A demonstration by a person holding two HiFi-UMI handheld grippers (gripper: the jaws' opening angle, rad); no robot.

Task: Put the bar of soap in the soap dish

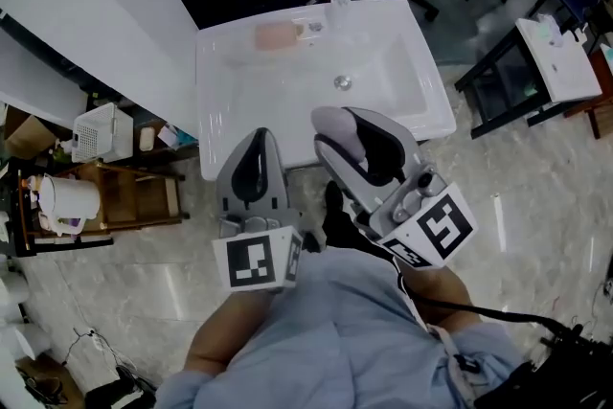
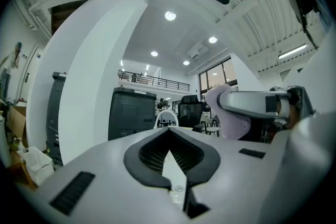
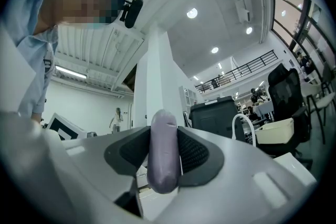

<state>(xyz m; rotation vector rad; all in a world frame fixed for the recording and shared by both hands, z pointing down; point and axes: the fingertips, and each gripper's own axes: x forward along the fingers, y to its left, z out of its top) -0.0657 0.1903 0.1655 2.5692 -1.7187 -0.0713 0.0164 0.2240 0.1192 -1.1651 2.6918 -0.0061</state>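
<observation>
The right gripper (image 1: pixel 362 141) pinches the purple bar of soap (image 3: pixel 163 155), well away from the pink soap dish (image 1: pixel 275 36) at the back of the sink (image 1: pixel 426 105), so the slippery bar could slip out and fall; the left gripper (image 2: pixel 169 150) is closed and empty.

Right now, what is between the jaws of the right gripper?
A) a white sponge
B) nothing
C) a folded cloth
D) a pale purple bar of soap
D: in the right gripper view, the bar of soap stands upright between the two dark pads of the right gripper, which press on it from both sides.
</observation>
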